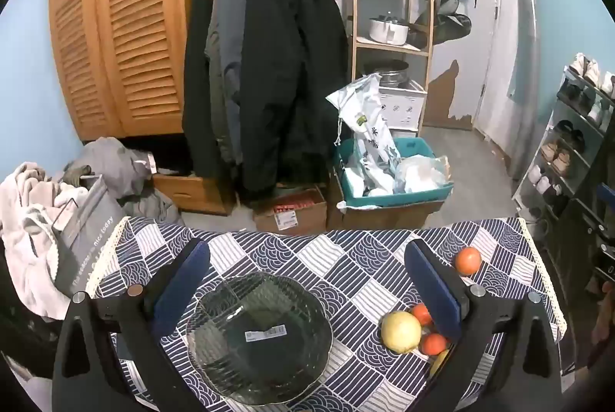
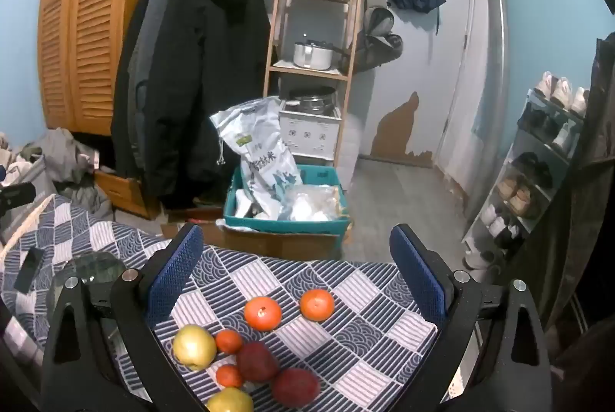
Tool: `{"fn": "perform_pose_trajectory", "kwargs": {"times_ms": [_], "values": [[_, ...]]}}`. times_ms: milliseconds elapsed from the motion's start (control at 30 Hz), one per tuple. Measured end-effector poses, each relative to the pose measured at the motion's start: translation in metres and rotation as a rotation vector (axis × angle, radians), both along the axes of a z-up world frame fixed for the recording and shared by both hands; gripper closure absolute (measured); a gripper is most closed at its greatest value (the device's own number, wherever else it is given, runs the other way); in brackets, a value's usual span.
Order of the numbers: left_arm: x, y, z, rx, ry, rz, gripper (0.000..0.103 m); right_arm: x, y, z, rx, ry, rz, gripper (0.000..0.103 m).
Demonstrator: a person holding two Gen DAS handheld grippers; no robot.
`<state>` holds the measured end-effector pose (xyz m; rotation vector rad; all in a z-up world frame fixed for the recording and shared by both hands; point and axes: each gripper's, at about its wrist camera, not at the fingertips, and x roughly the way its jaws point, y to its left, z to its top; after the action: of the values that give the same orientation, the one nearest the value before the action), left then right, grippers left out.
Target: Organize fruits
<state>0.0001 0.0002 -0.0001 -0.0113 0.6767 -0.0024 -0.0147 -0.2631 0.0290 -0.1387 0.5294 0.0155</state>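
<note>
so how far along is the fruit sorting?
Nothing done yet: the glass plate holds no fruit. Nothing in hand either; the left gripper is open over the plate and the right gripper is open above the fruit pile. Everything is left: two oranges, two small tangerines, two yellow apples and two red apples sit on the tablecloth.

Dim, cool indoor light, even and soft.
Strong fisheye bending at both views' edges, black corners; faint glare on the glass plate [image 1: 259, 337]; coats [image 1: 269, 65] lose detail in shadow; slight softness throughout, fruit [image 2: 263, 313] reasonably sharp.
</note>
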Motion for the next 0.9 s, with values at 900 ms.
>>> {"fn": "perform_pose_trajectory", "kwargs": {"times_ms": [900], "values": [[-0.001, -0.006, -0.007, 0.014, 0.011, -0.021, 0.001, 0.003, 0.004, 0.001, -0.006, 0.004, 0.005, 0.007]]}}
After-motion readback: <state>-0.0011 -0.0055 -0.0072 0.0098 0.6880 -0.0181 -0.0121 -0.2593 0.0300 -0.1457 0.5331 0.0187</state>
